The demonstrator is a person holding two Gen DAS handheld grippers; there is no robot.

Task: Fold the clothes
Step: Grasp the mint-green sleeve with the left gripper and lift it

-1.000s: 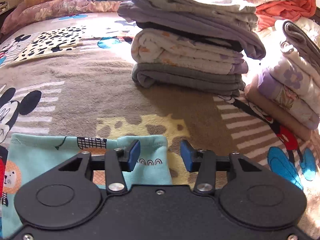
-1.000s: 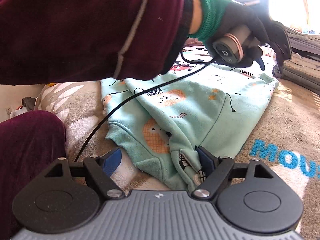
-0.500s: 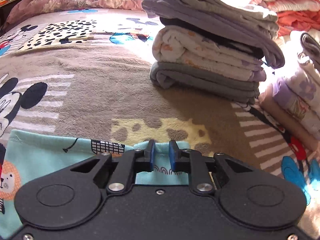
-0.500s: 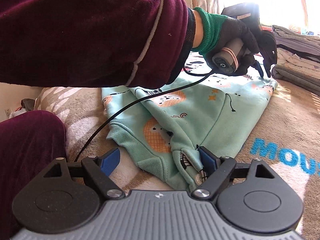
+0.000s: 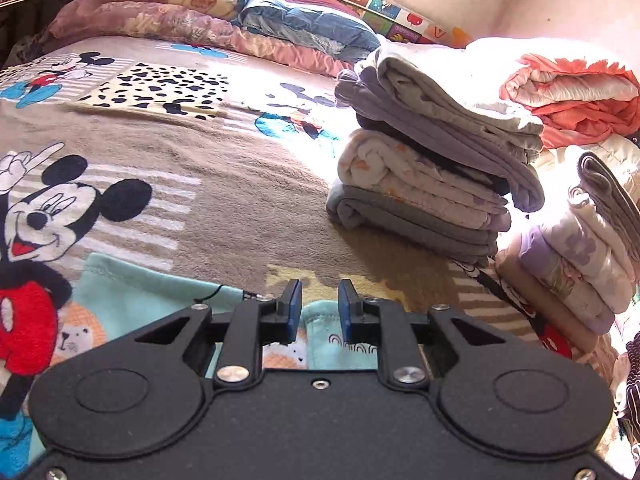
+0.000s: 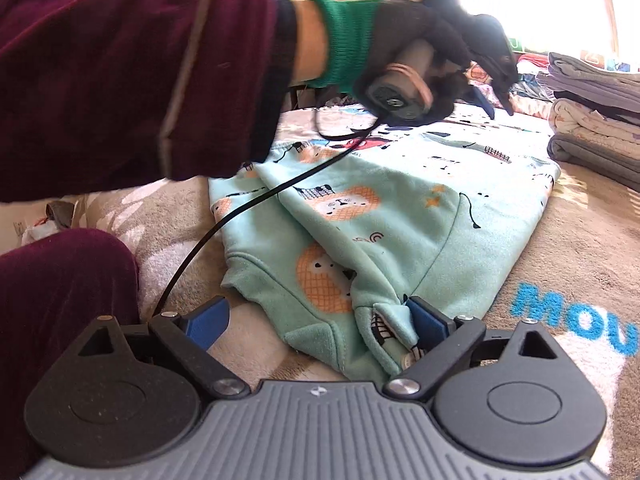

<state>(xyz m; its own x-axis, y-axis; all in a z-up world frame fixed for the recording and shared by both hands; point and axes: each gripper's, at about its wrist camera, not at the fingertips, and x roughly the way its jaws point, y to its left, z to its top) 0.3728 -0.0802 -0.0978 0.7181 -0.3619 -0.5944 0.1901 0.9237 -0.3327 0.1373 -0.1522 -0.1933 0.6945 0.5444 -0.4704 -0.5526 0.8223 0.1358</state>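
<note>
The mint top (image 6: pixel 400 216) lies flat on the blanket (image 6: pixel 580 248), its long axis running from the right gripper (image 6: pixel 316 320) away toward the folded stack (image 6: pixel 592 120). That gripper's jaws gape wide, one pad touching a folded sleeve. The left gripper (image 5: pixel 319 312) hangs partly open above the far hem, holding nothing.
</note>
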